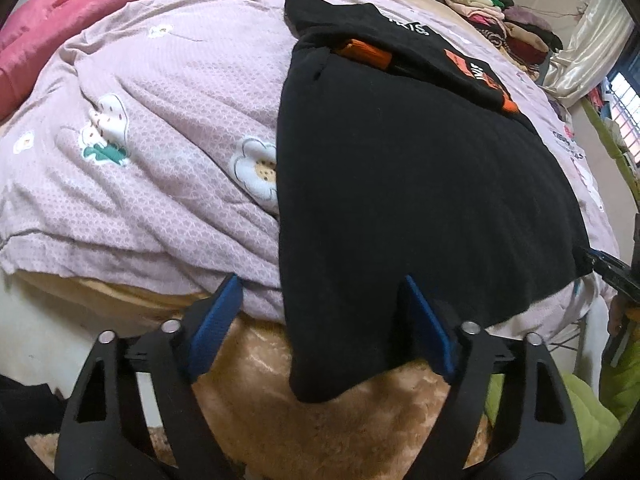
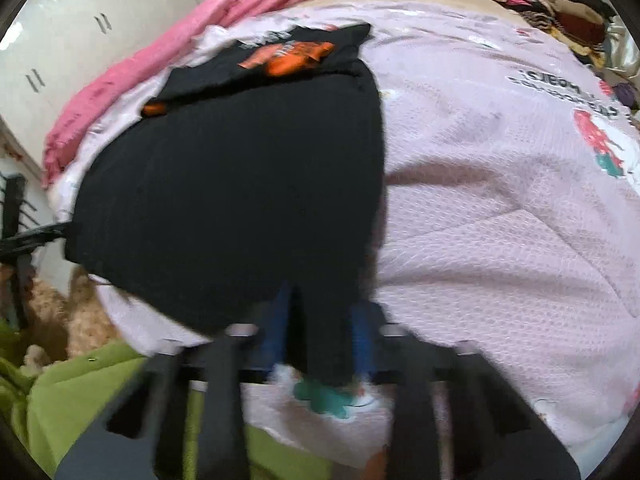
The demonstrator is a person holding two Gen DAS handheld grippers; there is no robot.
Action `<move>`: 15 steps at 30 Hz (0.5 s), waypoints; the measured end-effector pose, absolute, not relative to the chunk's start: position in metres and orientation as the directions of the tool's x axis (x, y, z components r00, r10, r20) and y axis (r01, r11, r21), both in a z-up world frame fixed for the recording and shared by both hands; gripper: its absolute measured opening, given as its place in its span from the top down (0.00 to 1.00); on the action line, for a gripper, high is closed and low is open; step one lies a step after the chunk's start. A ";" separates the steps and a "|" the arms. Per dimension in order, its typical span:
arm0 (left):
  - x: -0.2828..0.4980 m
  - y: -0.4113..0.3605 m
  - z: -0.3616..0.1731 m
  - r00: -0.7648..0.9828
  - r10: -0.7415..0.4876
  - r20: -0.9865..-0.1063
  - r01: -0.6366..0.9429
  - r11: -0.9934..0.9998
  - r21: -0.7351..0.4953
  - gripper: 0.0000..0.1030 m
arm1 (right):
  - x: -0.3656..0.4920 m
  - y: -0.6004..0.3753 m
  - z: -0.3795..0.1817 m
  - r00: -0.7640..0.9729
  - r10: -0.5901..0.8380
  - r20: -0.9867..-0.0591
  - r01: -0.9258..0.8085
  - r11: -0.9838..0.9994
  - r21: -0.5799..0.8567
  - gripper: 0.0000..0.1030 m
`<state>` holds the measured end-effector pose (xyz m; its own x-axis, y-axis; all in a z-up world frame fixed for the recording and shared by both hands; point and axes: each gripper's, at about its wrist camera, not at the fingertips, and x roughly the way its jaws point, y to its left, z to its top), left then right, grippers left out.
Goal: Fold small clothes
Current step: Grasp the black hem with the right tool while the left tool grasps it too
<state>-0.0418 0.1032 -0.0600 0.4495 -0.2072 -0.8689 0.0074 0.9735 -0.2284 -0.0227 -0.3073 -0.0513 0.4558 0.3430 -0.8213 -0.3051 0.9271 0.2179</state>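
The left tool (image 1: pixel 320 312) was wide open around a corner of the black shirt (image 1: pixel 400 168). The right tool (image 2: pixel 320 320) pinched the shirt's edge on the lilac blanket (image 2: pixel 500 220).

A lilac flowered quilt (image 1: pixel 160 168) beside a pink blanket (image 1: pixel 60 12), with what look like stacked clothes (image 1: pixel 504 20) behind.

Garment (image 1: pixel 400 184) on quilt (image 1: pixel 160 168)
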 end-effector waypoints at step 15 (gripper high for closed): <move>-0.049 0.101 -0.060 0.445 -0.271 -0.853 0.033 0.958 -0.286 0.74 | -0.021 -0.306 -0.041 0.466 0.359 -0.809 -0.331 0.918 0.217 0.60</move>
